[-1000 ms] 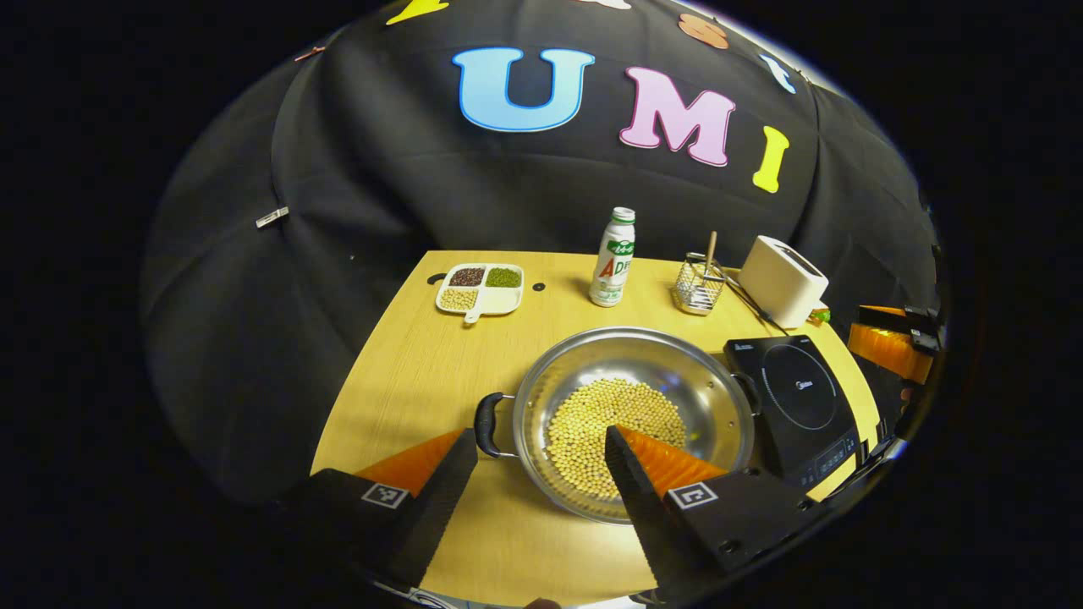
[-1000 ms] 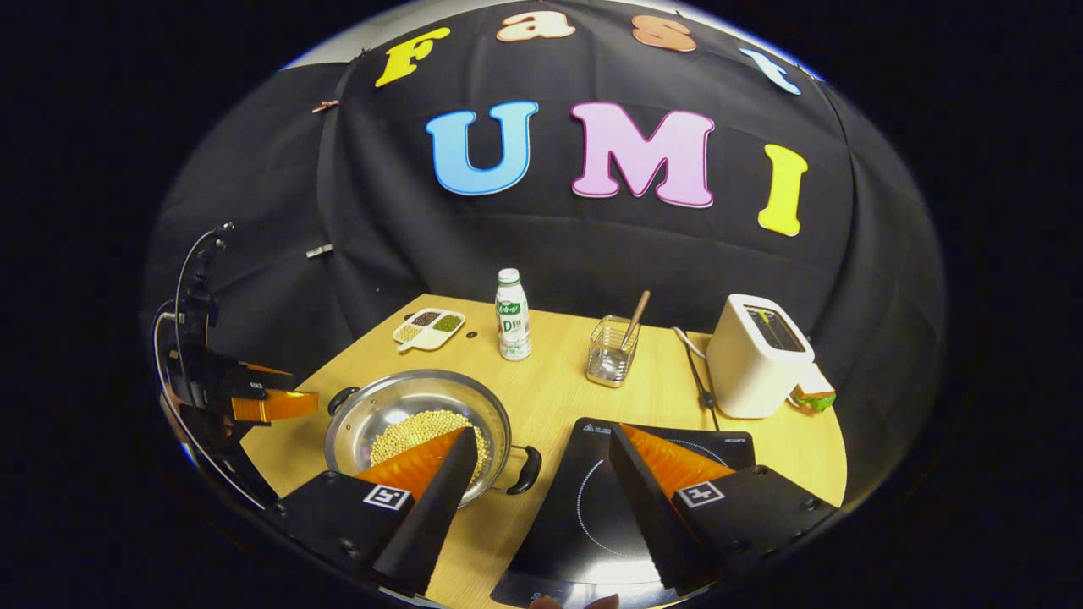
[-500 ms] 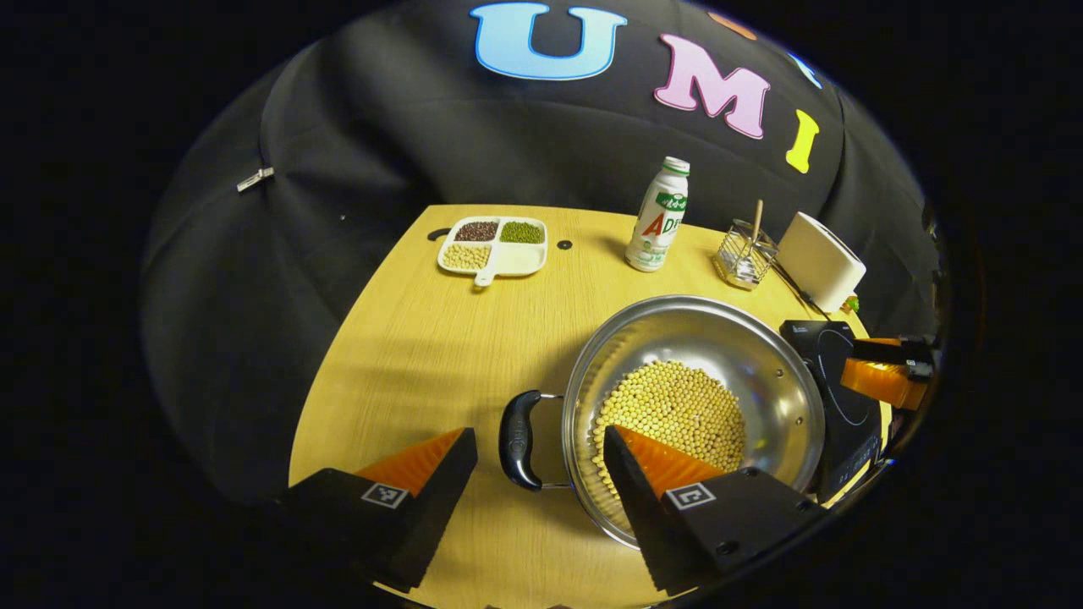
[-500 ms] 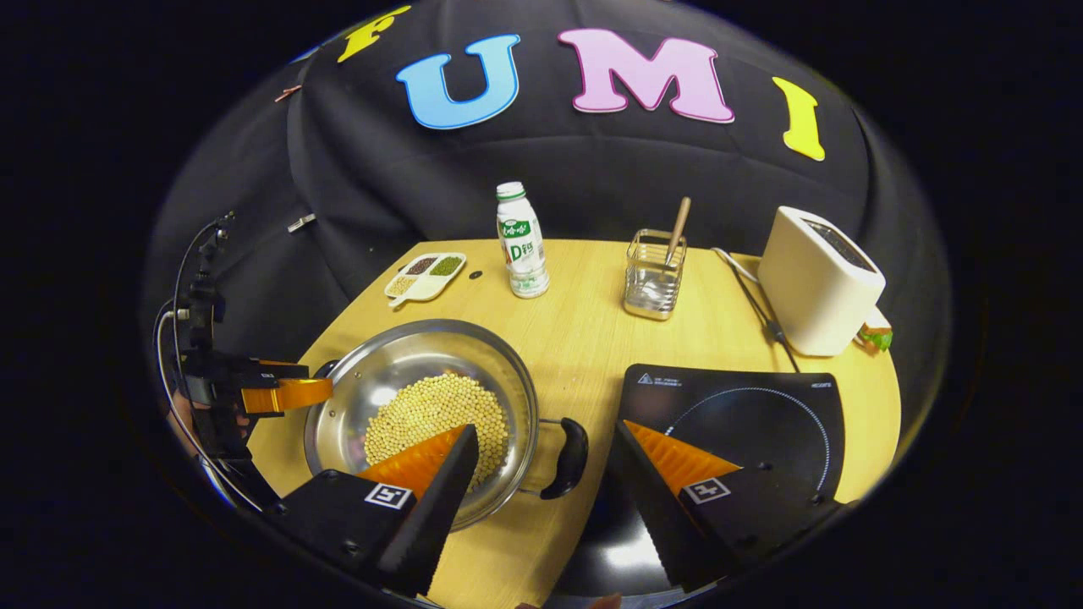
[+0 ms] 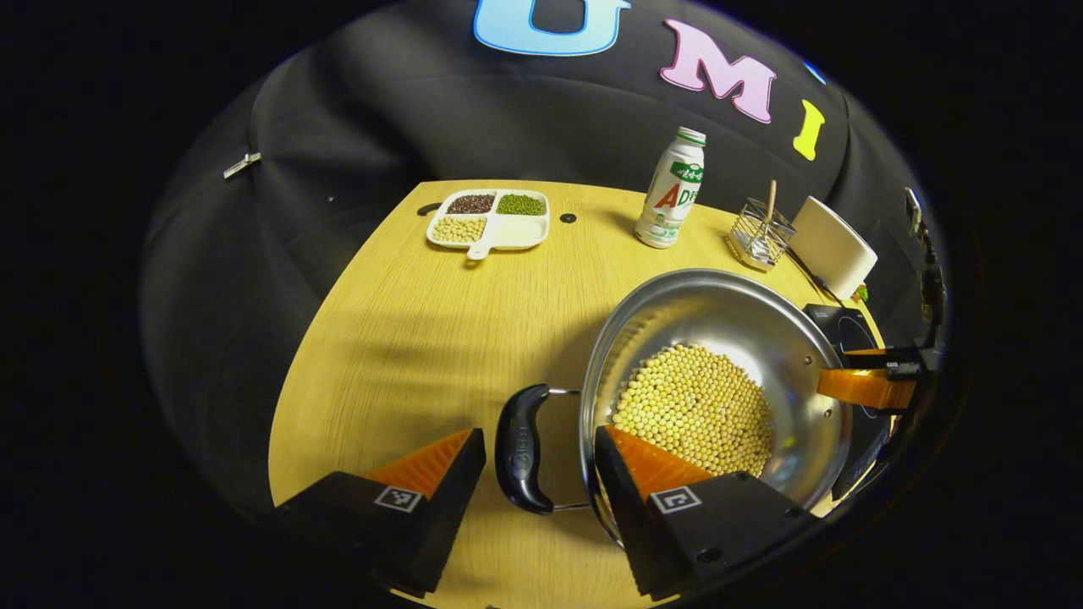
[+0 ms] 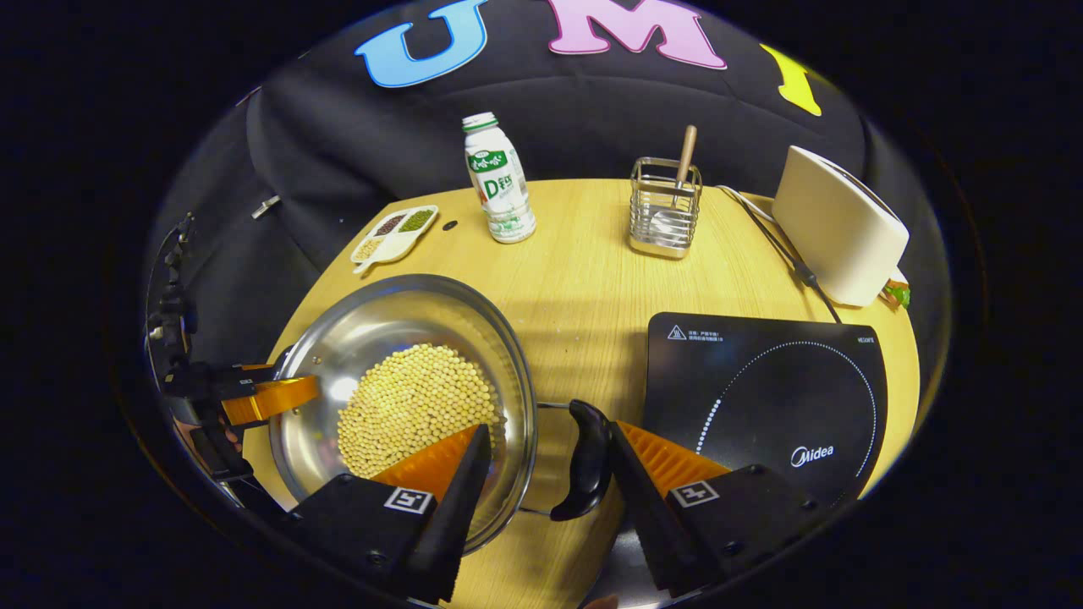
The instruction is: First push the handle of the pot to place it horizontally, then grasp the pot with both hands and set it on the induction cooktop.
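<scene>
The shiny steel pot (image 5: 719, 321) of yellow beans (image 5: 694, 406) sits between both hand-held grippers, left (image 5: 537, 457) and right (image 6: 546, 465), each spread apart around a black handle.

One pot (image 5: 719, 338), one bottle (image 5: 673, 190), two claws (image 5: 537, 452).

Open tongs (image 5: 539, 461) straddle the pot's handle (image 5: 521, 448).

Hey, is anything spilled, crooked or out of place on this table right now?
Nothing stands out. The soybeans all lie inside the pot, none on the table. The bottle and toaster stand upright, and the divided dish lies flat. Each open claw, left and right, straddles a pot handle.
</scene>
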Action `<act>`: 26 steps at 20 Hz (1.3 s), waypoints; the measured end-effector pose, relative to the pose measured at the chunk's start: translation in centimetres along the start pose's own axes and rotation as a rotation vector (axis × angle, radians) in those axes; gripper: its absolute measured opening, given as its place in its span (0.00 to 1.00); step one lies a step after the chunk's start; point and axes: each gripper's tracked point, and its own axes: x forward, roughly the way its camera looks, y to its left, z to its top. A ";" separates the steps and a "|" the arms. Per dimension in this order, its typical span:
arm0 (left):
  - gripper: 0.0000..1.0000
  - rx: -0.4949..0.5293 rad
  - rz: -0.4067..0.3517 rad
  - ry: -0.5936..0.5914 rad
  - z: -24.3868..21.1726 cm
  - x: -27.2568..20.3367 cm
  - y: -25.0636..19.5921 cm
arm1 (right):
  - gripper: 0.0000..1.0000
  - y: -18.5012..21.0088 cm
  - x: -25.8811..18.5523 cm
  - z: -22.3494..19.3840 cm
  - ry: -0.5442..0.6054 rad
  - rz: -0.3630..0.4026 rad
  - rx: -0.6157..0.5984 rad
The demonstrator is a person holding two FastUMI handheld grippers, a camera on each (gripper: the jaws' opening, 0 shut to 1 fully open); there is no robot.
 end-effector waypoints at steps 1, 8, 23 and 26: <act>0.82 -0.007 -0.010 0.000 0.1 0.1 -0.1 | 0.85 0.2 0.3 0.4 -0.021 0.001 0.011; 0.62 -0.046 -0.013 -0.018 0.2 0.5 -0.2 | 0.64 -0.4 0.9 -0.6 0.025 -0.048 0.037; 0.53 -0.015 0.002 -0.033 3.1 -8.6 -8.1 | 0.56 -5.1 -9.8 1.5 -0.014 -0.031 0.064; 0.53 -0.005 -0.025 -0.025 3.2 -8.8 -11.8 | 0.52 -8.5 -11.9 1.4 -0.026 -0.048 0.072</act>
